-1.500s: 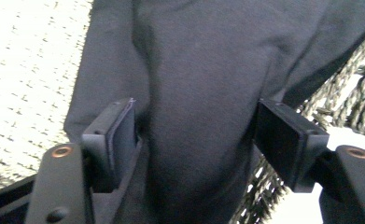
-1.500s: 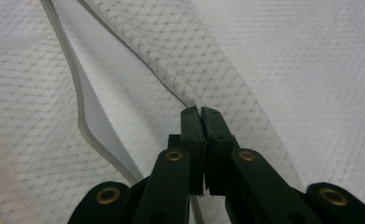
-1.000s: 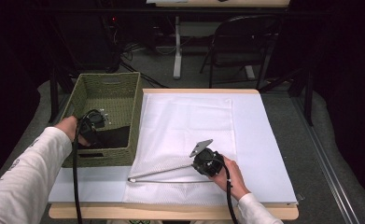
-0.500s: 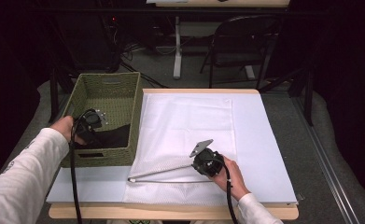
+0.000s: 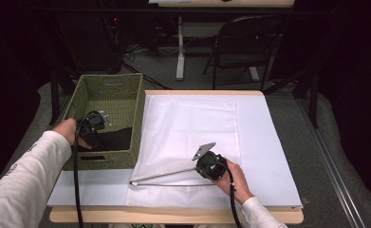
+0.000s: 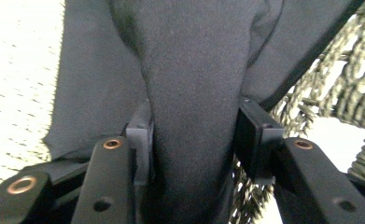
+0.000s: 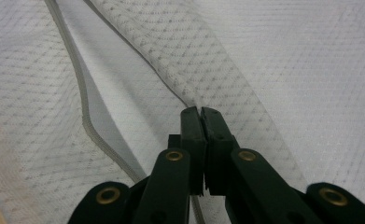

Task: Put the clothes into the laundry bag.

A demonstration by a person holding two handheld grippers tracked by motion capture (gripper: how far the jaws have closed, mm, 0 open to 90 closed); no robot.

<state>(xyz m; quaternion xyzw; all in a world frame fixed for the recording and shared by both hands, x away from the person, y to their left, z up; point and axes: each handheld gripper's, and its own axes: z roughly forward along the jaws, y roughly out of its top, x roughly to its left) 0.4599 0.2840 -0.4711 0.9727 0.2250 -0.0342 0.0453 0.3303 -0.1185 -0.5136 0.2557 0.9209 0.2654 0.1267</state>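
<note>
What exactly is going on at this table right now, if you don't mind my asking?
A person is working with a gripper in each hand. The left gripper reaches into the green woven basket and is clamped on a black garment there. The right gripper is shut on a raised fold of the white mesh cloth, which lies spread across the table. The black garment has not yet been lifted out of the basket.

The left gripper (image 5: 94,124), at nine o'clock, has its jaws clamped on dark cloth (image 6: 189,84). The right gripper (image 7: 201,116), at five o'clock, pinches white mesh fabric (image 7: 245,84), jaws together.
</note>
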